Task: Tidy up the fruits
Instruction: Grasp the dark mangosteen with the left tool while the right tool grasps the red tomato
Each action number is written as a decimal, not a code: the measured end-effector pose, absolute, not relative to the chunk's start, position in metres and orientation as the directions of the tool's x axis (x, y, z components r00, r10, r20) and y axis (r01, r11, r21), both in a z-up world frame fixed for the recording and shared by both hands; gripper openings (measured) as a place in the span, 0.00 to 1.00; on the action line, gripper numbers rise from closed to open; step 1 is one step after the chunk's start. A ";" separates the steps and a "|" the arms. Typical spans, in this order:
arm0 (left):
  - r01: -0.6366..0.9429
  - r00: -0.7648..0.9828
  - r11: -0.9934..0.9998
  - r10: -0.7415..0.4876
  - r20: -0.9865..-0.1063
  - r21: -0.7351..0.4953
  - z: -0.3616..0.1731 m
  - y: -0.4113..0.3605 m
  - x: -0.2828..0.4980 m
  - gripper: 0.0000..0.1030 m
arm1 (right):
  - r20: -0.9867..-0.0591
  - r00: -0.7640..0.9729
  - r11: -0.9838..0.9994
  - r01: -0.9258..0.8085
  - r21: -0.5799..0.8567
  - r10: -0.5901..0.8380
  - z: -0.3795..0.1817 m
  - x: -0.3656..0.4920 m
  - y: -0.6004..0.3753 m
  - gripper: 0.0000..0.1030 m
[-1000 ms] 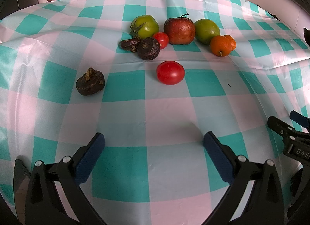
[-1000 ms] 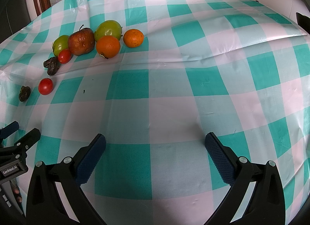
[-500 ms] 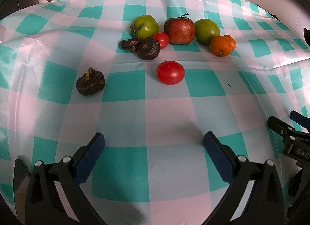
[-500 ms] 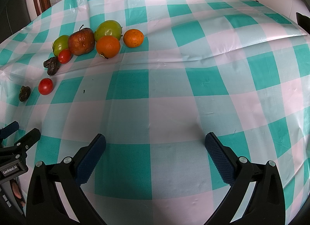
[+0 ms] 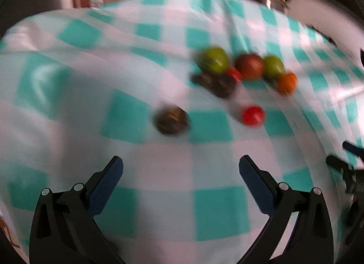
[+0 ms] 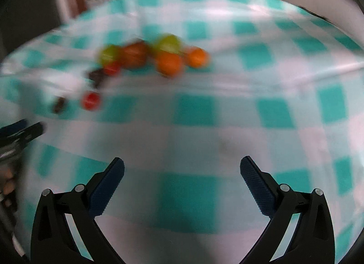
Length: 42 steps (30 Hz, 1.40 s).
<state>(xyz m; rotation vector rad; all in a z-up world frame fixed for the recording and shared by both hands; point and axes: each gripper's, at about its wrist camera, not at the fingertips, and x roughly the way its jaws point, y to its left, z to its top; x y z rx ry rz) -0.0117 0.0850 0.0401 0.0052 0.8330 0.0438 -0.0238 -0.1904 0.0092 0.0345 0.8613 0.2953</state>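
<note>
Checked tablecloth (image 5: 204, 207), teal, pale blue and pink, glossy and creased, over a table; blurred pot and wooden frame behind.

Left to right, left wrist view:
- Dark shrivelled fruit (image 5: 171, 119), alone, well apart from the rest.
- Cluster at the far side: green fruit (image 5: 215, 59), dark shrivelled pieces (image 5: 217, 83) in front of it, small red tomato (image 5: 234, 74), red-brown apple (image 5: 249, 66), second green fruit (image 5: 273, 67), orange (image 5: 287, 82). Most appear to touch.
- Loose red tomato (image 5: 253, 115), between cluster and tongs.

Left gripper (image 5: 180, 174): jaws spread wide, empty, above the cloth.
Right gripper (image 6: 182, 175): jaws spread wide, empty.

Risks, as judged: both views are smeared, so aim may be off. Round fruit may roll on slick cloth if nudged. Soft tomato or shrivelled fruit may crush under a hard squeeze. Crowded cluster invites knocking neighbours.
</note>
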 end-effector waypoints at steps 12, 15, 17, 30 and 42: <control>0.045 0.635 0.994 0.048 -0.771 0.100 0.029 0.101 -0.010 0.94 | -0.755 0.537 0.863 -0.500 0.074 0.376 0.018 0.036 -0.052 0.69; 0.084 0.626 0.994 0.005 -0.780 0.074 0.030 0.098 -0.003 0.88 | -0.781 0.507 0.856 -0.512 0.067 0.364 0.015 0.045 -0.043 0.55; 0.101 0.619 0.993 -0.016 -0.785 0.059 0.029 0.096 0.005 0.84 | -0.778 0.519 0.861 -0.505 0.056 0.355 0.016 0.046 -0.045 0.37; 0.056 0.577 0.998 -0.016 -0.817 0.020 0.007 0.090 0.065 0.48 | -0.733 0.571 0.905 -0.399 0.146 0.369 0.034 -0.005 -0.106 0.35; 0.206 0.592 0.978 -0.159 -0.790 -0.043 0.024 0.029 -0.018 0.43 | -0.690 0.659 0.950 -0.276 0.148 0.299 0.047 -0.109 -0.196 0.35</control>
